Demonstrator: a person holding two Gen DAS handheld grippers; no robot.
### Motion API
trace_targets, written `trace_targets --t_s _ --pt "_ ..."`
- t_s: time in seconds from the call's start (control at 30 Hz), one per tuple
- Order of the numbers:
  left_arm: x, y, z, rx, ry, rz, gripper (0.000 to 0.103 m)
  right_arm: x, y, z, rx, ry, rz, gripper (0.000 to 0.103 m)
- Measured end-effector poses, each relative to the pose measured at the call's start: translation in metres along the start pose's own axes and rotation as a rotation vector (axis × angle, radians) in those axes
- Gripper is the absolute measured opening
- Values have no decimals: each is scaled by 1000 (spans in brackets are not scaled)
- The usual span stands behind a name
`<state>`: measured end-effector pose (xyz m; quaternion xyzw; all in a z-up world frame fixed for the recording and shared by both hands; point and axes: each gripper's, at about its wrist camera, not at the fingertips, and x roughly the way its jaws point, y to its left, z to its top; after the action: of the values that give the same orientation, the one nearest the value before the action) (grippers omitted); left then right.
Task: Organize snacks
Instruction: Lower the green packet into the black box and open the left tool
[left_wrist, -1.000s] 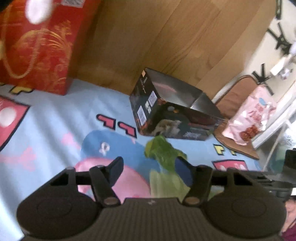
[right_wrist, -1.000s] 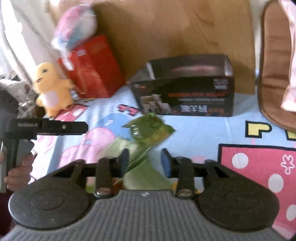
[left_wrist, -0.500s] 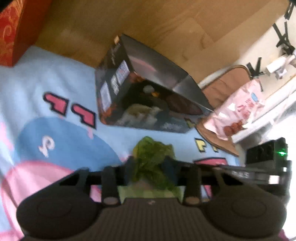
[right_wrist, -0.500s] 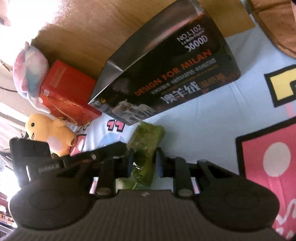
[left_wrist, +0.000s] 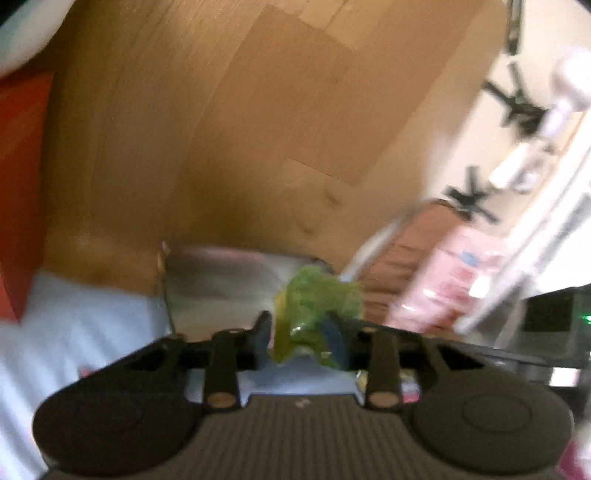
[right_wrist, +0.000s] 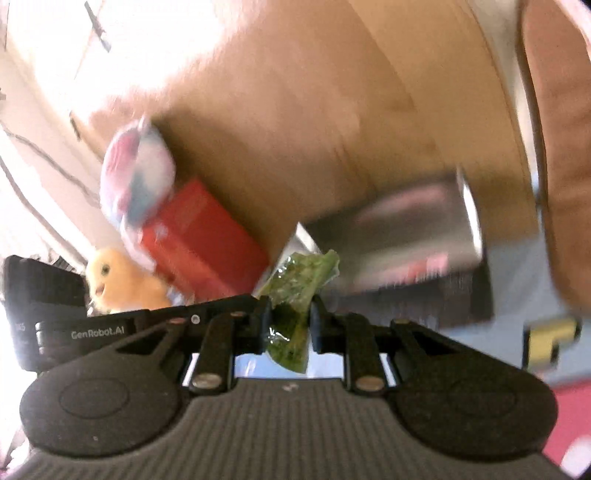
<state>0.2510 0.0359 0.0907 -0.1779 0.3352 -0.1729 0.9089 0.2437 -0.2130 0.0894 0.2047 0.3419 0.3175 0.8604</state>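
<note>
Short of dark box | green snack packet upright, box just beyond | right gripper clamped on packet | left gripper jaws opening, packet between

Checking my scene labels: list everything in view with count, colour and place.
green snack packet: one, green, lifted between both grippers
box: one, black, behind the packet on the blanket
red box: one, red, left against the wooden board
yellow plush: one, yellow, far left
pastel plush: one, pink-white-blue, above the red box
pink bag: one, pink, on the cushion
cushion: one, brown, right
wooden board: one, tan, behind
blanket: one, light blue, underneath
left gripper: black, opening, packet between its fingers
right gripper: black, shut on the packet
</note>
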Motion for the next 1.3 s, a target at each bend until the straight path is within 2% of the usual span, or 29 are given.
trace_targets --t_s 0.03,0.07,0.1,0.13,0.2,0.27,0.3,0.33,0.37,0.4,0.43,0.5,0.53,0.6,0.7,0.8,0.87,0.93,1.03,1.07,1.17,1.3 --pt "4 5 2 -1 -7 78 40 9 -1 5 -31 -7 -52 42" --pt "4 10 -1 -12 -16 105 40 11 -5 10 -68 -20 -116 51" --pt "-3 19 -6 -37 -32 94 40 11 -9 14 -93 -57 -193 51" --pt "-10 26 -13 -66 -45 81 40 4 -17 16 -92 -92 -206 51" --pt "-20 39 -28 -116 -63 79 40 -15 -40 16 -21 -159 -187 51" --pt "-14 48 -36 -171 -53 122 40 -22 -62 14 46 -176 -213 51" --pt "-4 51 -37 -190 -32 130 46 -18 -70 13 70 -165 -216 51" --pt "5 56 -37 -214 -14 93 52 -13 -79 13 104 -143 -214 51" --pt "12 58 -36 -233 1 59 52 -8 -88 11 134 -115 -203 51" --pt "17 55 -33 -239 9 64 53 2 -94 9 170 -69 -176 51" --pt "18 50 -30 -212 0 107 50 9 -95 4 194 -36 -157 54" --pt "14 38 -27 -137 -20 193 50 7 -77 -5 123 -30 -195 54" --pt "7 36 -28 -140 -17 190 48 4 -68 -10 95 -23 -191 54" --pt "-17 36 -35 -159 -29 128 49 -12 -57 -23 93 -47 -159 53" --pt "-63 27 -62 -106 -84 142 54 -53 -46 -48 57 -145 -202 54" --pt "-93 31 -100 -124 -58 122 54 -85 -30 -93 34 -123 -127 55" --pt "-105 32 -122 -125 -44 108 54 -99 -17 -122 11 -99 -65 64" --pt "-119 31 -145 -97 -56 133 54 -109 2 -149 -53 -96 -50 68" --pt "-131 27 -168 -61 -77 161 54 -113 29 -176 -130 -137 -60 89" --pt "-134 28 -174 -57 -74 172 54 -112 36 -182 -153 -140 -50 92" --pt "-145 37 -190 -59 -65 195 54 -98 57 -189 -204 -64 -41 92" --pt "-154 54 -203 -73 -96 251 54 -82 88 -202 -312 -4 -2 90"
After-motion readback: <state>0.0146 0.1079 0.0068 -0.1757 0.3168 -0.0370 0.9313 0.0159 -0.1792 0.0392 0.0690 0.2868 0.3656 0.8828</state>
